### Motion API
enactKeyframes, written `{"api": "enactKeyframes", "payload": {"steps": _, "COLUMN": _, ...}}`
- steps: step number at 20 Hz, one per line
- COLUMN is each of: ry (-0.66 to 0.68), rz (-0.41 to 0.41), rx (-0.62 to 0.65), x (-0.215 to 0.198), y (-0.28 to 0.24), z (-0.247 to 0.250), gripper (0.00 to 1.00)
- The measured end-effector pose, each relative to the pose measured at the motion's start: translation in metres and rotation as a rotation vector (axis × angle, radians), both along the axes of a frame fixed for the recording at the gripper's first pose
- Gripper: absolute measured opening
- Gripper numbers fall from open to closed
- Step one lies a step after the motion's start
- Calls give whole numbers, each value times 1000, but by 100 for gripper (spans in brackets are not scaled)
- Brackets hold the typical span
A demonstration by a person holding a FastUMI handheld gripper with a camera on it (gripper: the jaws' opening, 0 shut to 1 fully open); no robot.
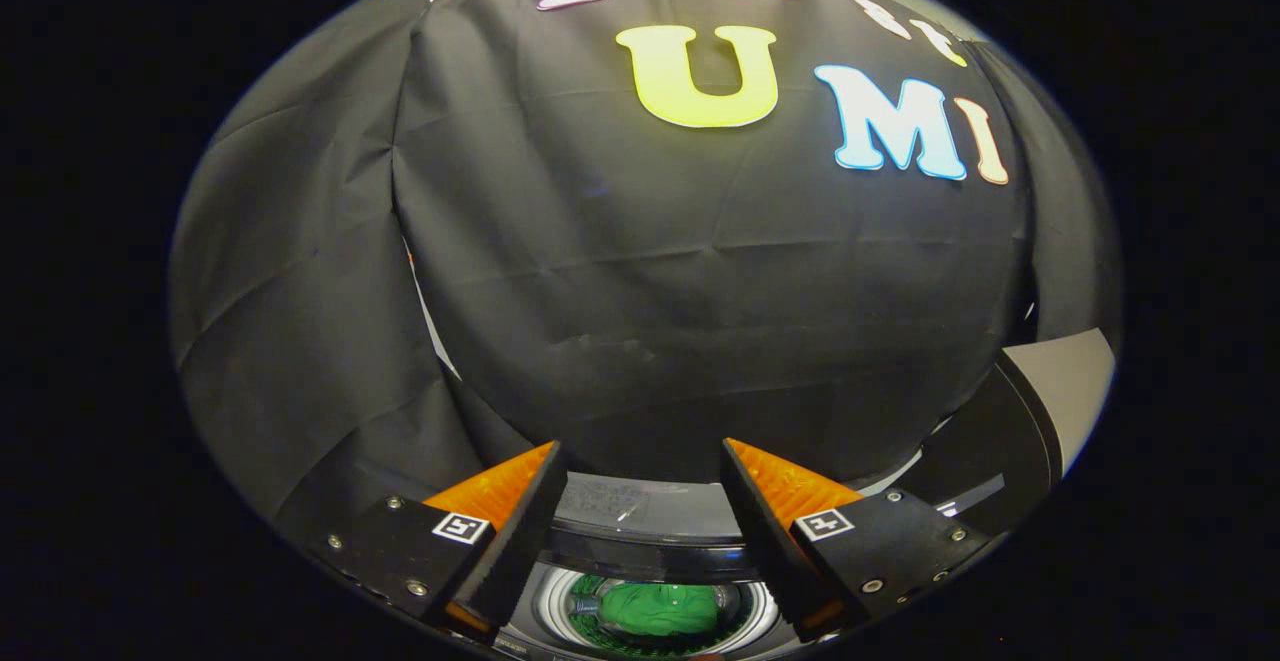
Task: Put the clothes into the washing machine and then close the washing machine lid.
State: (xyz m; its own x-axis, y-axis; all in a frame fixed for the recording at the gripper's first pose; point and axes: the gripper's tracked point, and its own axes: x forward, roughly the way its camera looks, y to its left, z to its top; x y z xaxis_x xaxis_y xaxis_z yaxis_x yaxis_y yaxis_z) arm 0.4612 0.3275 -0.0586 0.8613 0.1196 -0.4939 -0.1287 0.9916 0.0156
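Black cloth wall ahead; below us the green clothes (660, 609) lie in the drum (548, 609). Our gripper (640, 486), fingers apart and empty, should next swing the raised lid (1000, 441) down squarely.

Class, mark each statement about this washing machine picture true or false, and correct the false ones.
1. A green garment lies inside the round drum of the washing machine. True.
2. The tool grips the garment. False: its fingers are spread apart, holding nothing.
3. The washing machine's dark lid is closed. False: it stands raised beside the opening.
4. The drum sits below, between the fingers. True.
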Motion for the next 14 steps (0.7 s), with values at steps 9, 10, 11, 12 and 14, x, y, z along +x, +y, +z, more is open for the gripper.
{"api": "enactKeyframes", "payload": {"steps": 9, "ry": -46, "rz": -6, "rx": -4, "x": -28, "y": 4, "z": -10, "gripper": 95}}
{"api": "enactKeyframes", "payload": {"steps": 10, "ry": -46, "rz": -6, "rx": -3, "x": -31, "y": 4, "z": -10, "gripper": 95}}
{"api": "enactKeyframes", "payload": {"steps": 11, "ry": -45, "rz": -6, "rx": -2, "x": -35, "y": 5, "z": -12, "gripper": 95}}
{"api": "enactKeyframes", "payload": {"steps": 12, "ry": -44, "rz": -5, "rx": 1, "x": -38, "y": 5, "z": -14, "gripper": 95}}
{"api": "enactKeyframes", "payload": {"steps": 14, "ry": -39, "rz": -2, "rx": 6, "x": -44, "y": 5, "z": -18, "gripper": 95}}
